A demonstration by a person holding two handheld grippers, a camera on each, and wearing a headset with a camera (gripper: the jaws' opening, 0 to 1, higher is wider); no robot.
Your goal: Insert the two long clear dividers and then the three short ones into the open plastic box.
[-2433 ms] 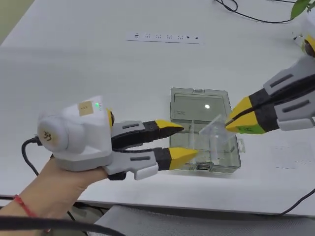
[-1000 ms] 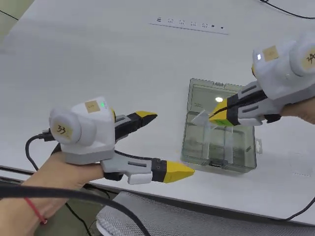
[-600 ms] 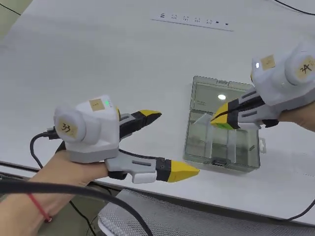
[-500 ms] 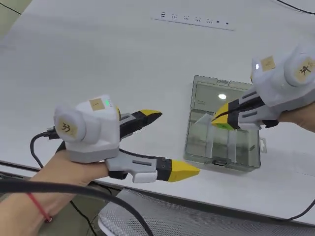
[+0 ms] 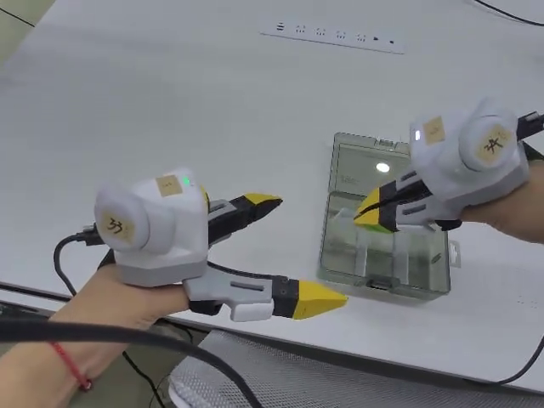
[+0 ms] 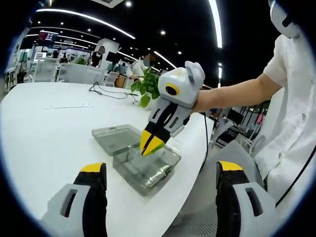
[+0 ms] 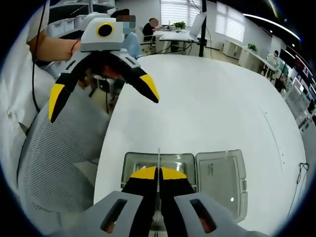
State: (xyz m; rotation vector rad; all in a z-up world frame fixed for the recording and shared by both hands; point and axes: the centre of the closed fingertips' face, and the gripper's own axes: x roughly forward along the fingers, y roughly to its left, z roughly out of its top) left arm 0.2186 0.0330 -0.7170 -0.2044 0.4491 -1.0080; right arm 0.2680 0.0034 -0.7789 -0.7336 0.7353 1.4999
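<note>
Right hand-held gripper (image 5: 367,212) pinches a clear divider (image 7: 158,159) (edge-on, faint) over the box (image 5: 338,255); left hand-held gripper (image 5: 296,250), at its nine o'clock, gapes.

The left gripper (image 5: 303,251) has a white body, grey and black jaws and yellow tips, with a small green light on top; the right gripper (image 5: 367,214) wears the same colours. The box (image 5: 361,161) is smoky grey-green and see-through, the divider (image 7: 158,160) clear. The table (image 5: 170,102) is plain white, as is the power strip (image 5: 333,36) at twelve o'clock. A red cord (image 5: 72,371) circles the wrist at seven o'clock; the chair mesh (image 5: 289,374) is grey
</note>
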